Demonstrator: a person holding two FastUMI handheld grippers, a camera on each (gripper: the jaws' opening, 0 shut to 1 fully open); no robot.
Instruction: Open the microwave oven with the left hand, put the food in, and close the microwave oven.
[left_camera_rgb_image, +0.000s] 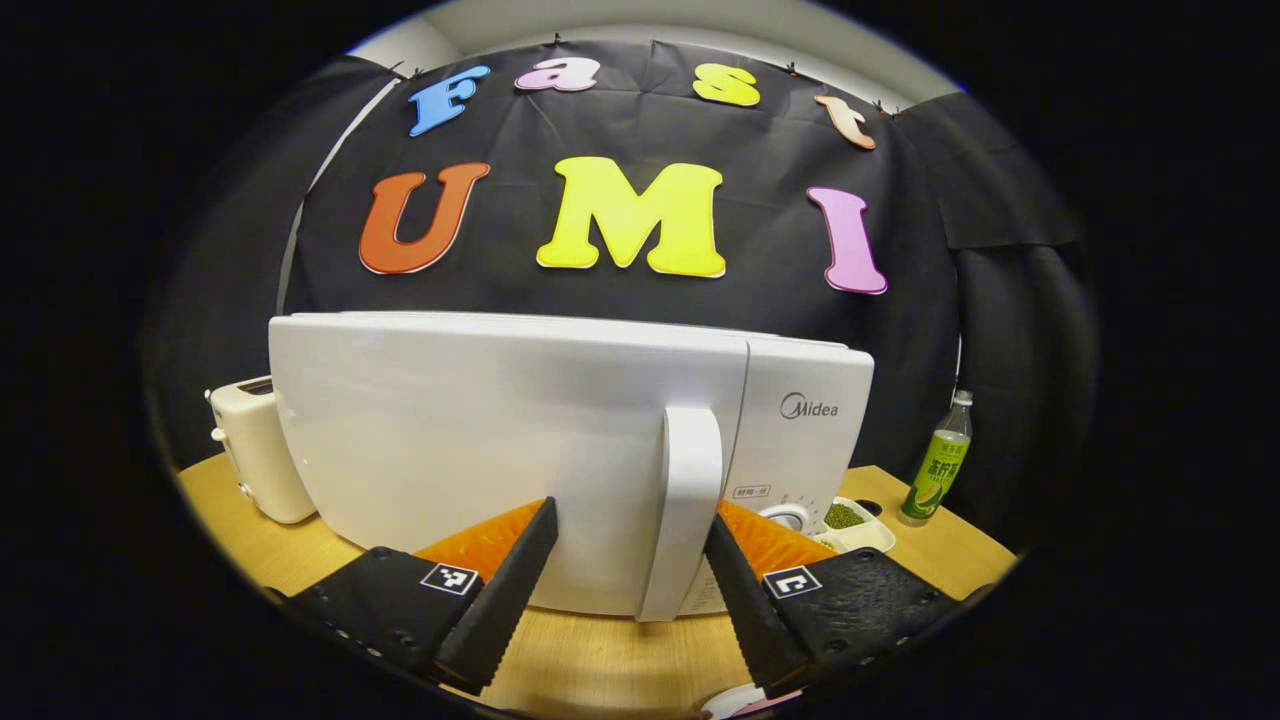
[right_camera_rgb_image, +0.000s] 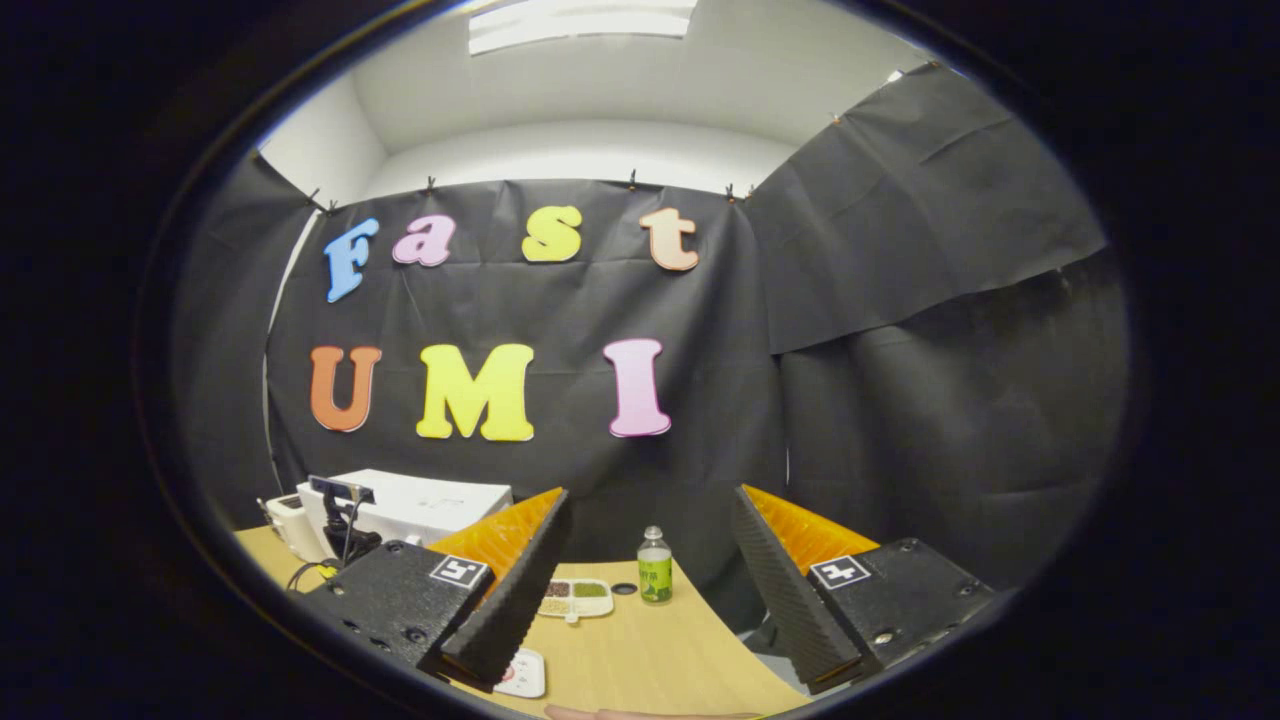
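The white microwave (left_camera_rgb_image: 480, 440) stands close ahead in the left gripper view, its door facing me. The door's vertical handle (left_camera_rgb_image: 690, 500) sits between the fingers of my left gripper (left_camera_rgb_image: 630, 512), which is open. The handle lies near the right finger and well clear of the left one. I cannot tell whether the door is ajar. The right gripper (right_camera_rgb_image: 650, 495) is open and holds nothing, raised above the table's right part. In the right gripper view the microwave (right_camera_rgb_image: 420, 505) is far left. A white compartment tray of food (right_camera_rgb_image: 575, 597) lies on the table.
A cream toaster (left_camera_rgb_image: 255, 460) stands left of the microwave. The food tray (left_camera_rgb_image: 850, 522) and a green bottle (left_camera_rgb_image: 935, 470) are on its right. In the right gripper view the bottle (right_camera_rgb_image: 655, 578) stands beyond the tray, and a small white dish (right_camera_rgb_image: 522, 672) lies near the wooden table's (right_camera_rgb_image: 660, 650) front.
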